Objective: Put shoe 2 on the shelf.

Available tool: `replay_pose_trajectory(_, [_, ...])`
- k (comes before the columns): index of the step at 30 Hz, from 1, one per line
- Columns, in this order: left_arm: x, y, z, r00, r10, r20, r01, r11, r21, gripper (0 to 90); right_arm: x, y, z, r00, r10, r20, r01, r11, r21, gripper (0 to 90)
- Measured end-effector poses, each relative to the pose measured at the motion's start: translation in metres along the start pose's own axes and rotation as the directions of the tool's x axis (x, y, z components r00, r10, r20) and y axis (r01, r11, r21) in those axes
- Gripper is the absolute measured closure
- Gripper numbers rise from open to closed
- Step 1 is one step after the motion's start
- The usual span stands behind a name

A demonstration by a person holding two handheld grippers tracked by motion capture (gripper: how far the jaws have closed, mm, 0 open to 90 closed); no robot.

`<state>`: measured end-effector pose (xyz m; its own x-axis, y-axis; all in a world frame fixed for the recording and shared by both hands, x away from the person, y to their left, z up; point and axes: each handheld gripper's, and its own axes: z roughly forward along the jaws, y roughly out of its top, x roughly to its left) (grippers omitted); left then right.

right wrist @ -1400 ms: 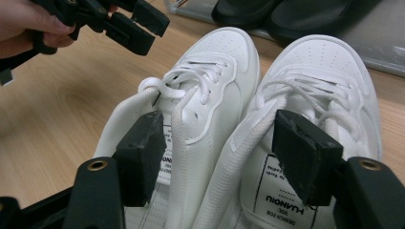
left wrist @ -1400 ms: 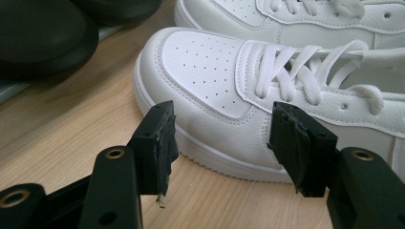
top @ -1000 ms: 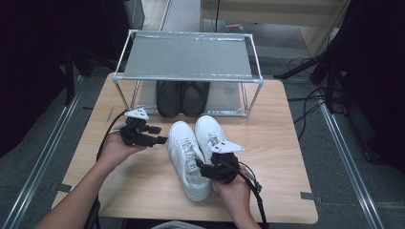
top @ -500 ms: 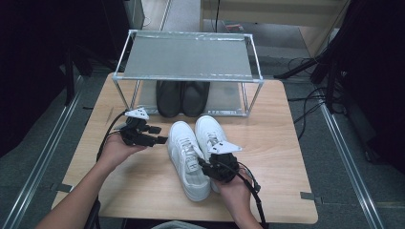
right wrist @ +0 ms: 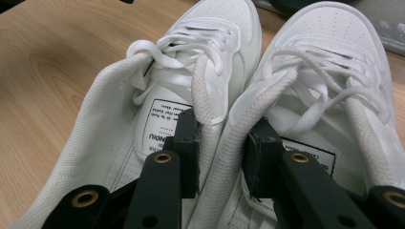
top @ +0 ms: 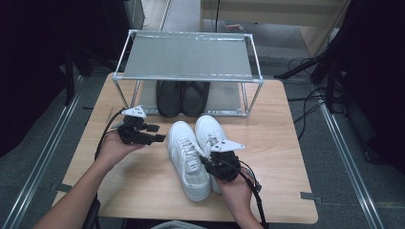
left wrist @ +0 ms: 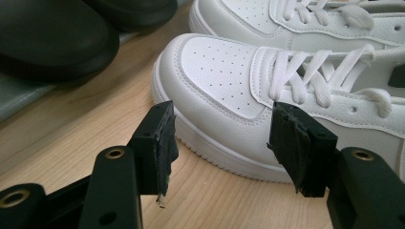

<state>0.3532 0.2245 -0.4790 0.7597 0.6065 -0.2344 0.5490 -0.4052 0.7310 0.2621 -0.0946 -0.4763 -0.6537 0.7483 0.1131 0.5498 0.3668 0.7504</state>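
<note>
A pair of white sneakers (top: 196, 152) sits side by side at the centre of the desk (top: 286, 157), toes pointing toward the top of the frame, just in front of a wire shoe rack (top: 188, 59) whose lower shelf already holds a pair of black shoes (top: 181, 98).

The right claw (top: 209, 164), lower centre of the high view, reaches into the shoe openings from the heel end. Its jaws have just been closing, and in the right gripper view one jaw sits inside each sneaker with the two adjoining inner collars (right wrist: 222, 143) pinched together between the pads. The left claw (top: 160, 138), at middle left, is spread and holds nothing; in the left gripper view its jaws frame the toe of the nearer sneaker (left wrist: 267, 95) without touching it.

These sneakers look light, with a stiff rubber sole and smooth synthetic upper that would likely slip under a pad. The padded mesh collars are soft and compress, so a pinch there should bite well and carry both shoes at once. The toes will probably sag when lifted from the heel end, so support under the sole or toe from the free claw seems wise.
</note>
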Motion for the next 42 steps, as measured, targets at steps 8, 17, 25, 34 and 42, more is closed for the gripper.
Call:
replay_pose_trajectory(8, [0.001,-0.001,-0.002,1.0,0.001,-0.007,-0.001,1.0,-0.004,42.2,-0.004,0.002,-0.001,0.9998,0.016,-0.015,-0.015,1.0,0.01,73.0])
replay_pose_trajectory(17, [0.002,-0.004,-0.006,0.9999,0.004,-0.015,-0.004,1.0,-0.008,42.2,-0.008,0.003,-0.003,0.9996,-0.002,-0.029,0.002,1.0,0.018,74.7])
replay_pose_trajectory(25, [0.002,-0.006,-0.011,0.9997,0.002,-0.023,-0.002,0.9999,-0.015,42.1,-0.016,0.005,-0.006,0.9988,-0.003,-0.049,0.004,1.0,0.018,75.1])
replay_pose_trajectory(34, [0.006,-0.01,-0.017,0.9992,-0.016,-0.035,0.015,0.9994,-0.031,42.1,-0.029,0.005,-0.016,0.9953,-0.014,-0.096,0.017,0.999,0.028,75.6])
replay_pose_trajectory(42, [0.011,-0.018,-0.027,0.997,-0.04,-0.067,0.037,0.9984,-0.043,41.4,-0.033,0.012,-0.024,0.9875,-0.073,-0.14,0.081,0.995,0.057,75.9])
